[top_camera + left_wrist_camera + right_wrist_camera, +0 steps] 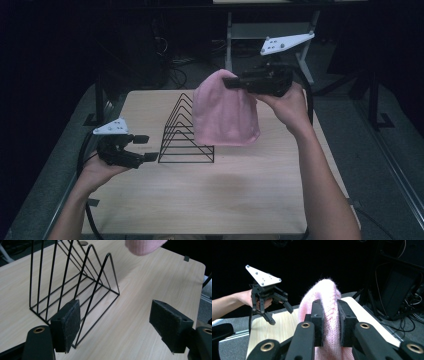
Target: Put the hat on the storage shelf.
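- Hat [226, 111]: pink knit, hanging in the air at centre of the high view, upper part pinched by right hand-held gripper [231, 83]; lower edge hangs over the far half of the surface [200, 200], just right of the wire rack [186, 132]. Can't tell if the hem touches the wood.
- Right hand-held gripper: upper centre-right of high view, held by right hand [285, 105], jaws pointing toward frame left. In the right gripper view its two black pads [318, 322] are pressed onto a fold of the pink knit [329, 315], fabric bulging up betw. them.
- Left hand-held gripper [142, 148]: lower left of high view, in left hand [97, 170], near the surface's left edge, jaws spread wide w/ nothing betw. them; pointing toward the rack, just beside its near left corner.
- Left gripper view: pads [66, 325] well apart; rack [75, 287] sits upper left, one pad overlapping its nearest wire triangle in frame; can't tell if touching. Bit of pink hat [143, 246] at top centre.
- Rack: black wire, row of upright triangular dividers on a rectangular base, standing on the light wood surface, centre-left.
- Right gripper view also shows the left hand-held gripper [279, 307] at upper left, jaws spread, grey triangular plate [262, 276] on top.
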Available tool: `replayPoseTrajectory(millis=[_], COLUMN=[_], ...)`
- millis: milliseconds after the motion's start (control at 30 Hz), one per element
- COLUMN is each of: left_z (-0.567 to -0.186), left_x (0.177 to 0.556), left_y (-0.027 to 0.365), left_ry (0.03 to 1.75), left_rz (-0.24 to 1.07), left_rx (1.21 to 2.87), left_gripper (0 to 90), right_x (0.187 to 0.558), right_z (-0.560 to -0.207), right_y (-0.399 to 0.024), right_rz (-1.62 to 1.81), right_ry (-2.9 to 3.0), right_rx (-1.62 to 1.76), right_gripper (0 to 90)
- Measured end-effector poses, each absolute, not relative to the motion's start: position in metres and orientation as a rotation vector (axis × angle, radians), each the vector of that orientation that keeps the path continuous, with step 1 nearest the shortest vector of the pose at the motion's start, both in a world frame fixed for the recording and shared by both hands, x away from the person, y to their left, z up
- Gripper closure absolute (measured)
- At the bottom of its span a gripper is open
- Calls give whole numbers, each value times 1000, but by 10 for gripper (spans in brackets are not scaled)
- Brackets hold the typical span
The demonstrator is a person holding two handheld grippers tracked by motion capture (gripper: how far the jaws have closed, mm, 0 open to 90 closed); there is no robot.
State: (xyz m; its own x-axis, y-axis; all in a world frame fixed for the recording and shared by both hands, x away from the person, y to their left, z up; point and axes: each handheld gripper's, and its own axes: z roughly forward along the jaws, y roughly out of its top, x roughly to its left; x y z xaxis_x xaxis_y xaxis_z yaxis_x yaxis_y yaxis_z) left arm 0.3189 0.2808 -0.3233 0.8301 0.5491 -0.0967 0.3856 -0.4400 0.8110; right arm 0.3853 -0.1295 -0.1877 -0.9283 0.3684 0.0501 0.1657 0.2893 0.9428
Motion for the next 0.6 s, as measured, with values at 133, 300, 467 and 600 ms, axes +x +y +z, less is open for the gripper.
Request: replayPoseTrajectory(millis=[133,300,467,600], left_z=[-318,-310,-302,-296], left_x=[324,330,337,341], left_y=[276,270,265,263], left_ry=[668,637,616,604], left_rz=[213,200,185,179], left_rx=[2090,2090,2090,2079], left_gripper=[246,248,249,250], right_x=[388,390,393,394], right_z=[-184,-179,-175,-172], right_y=[-121,-109,-98,-92], right_rz=[1716,1715,1723,1723], right_ry=[2374,2385,2386,2391], right_rx=[477,451,422,405], right_gripper=[771,771,771,770])
